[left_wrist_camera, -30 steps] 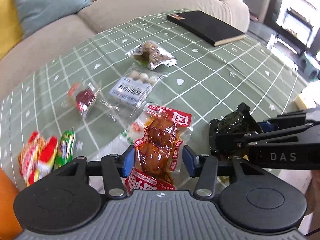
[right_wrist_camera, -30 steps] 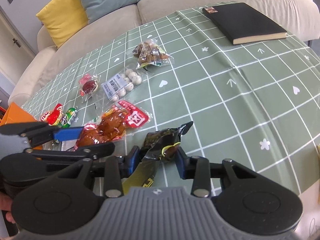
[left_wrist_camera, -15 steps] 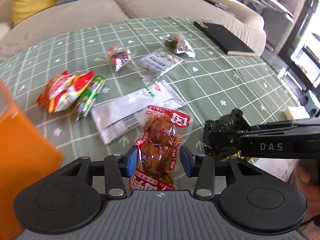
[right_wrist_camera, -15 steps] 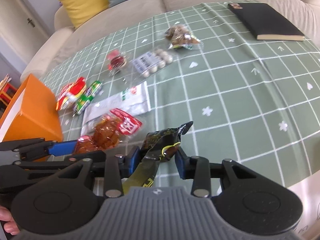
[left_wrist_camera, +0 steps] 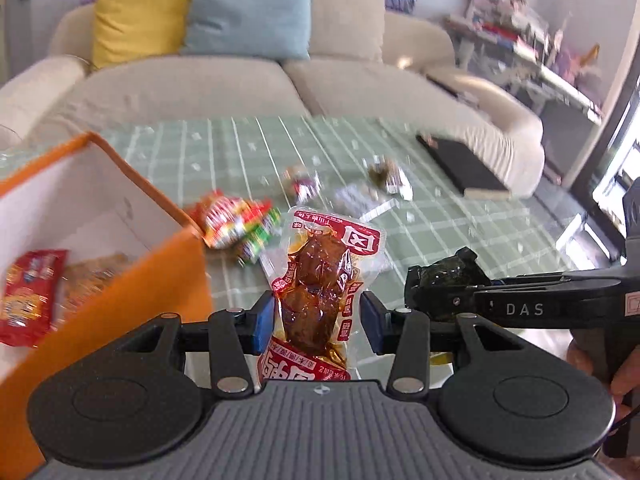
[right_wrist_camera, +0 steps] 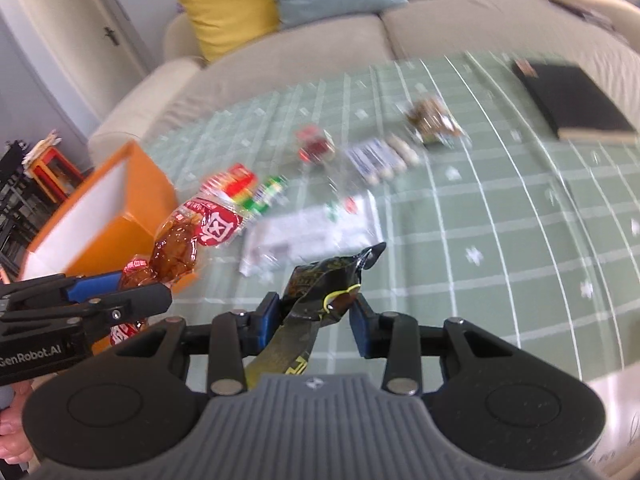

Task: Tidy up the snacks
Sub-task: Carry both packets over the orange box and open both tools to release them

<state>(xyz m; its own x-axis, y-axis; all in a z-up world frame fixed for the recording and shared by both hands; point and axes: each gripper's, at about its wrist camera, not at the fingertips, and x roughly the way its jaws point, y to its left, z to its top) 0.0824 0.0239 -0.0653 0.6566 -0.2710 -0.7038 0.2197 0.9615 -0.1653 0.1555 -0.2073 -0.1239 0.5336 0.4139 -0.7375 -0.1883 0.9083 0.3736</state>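
1. Your left gripper [left_wrist_camera: 318, 316] is clamped on the red packet of brown meat [left_wrist_camera: 320, 280], lifted off the table, centre of the left wrist view.
2. Your right gripper [right_wrist_camera: 314, 316] grips the dark green packet [right_wrist_camera: 324, 284], its pads narrowly spaced, at lower centre of the right wrist view.
3. Orange box [left_wrist_camera: 176, 276] sits at left, holding a red snack bag [left_wrist_camera: 30, 292].
4. Remaining snacks lie blurred on the green checked tablecloth [right_wrist_camera: 500, 216], mid-frame; black book [right_wrist_camera: 572, 100] at upper right.
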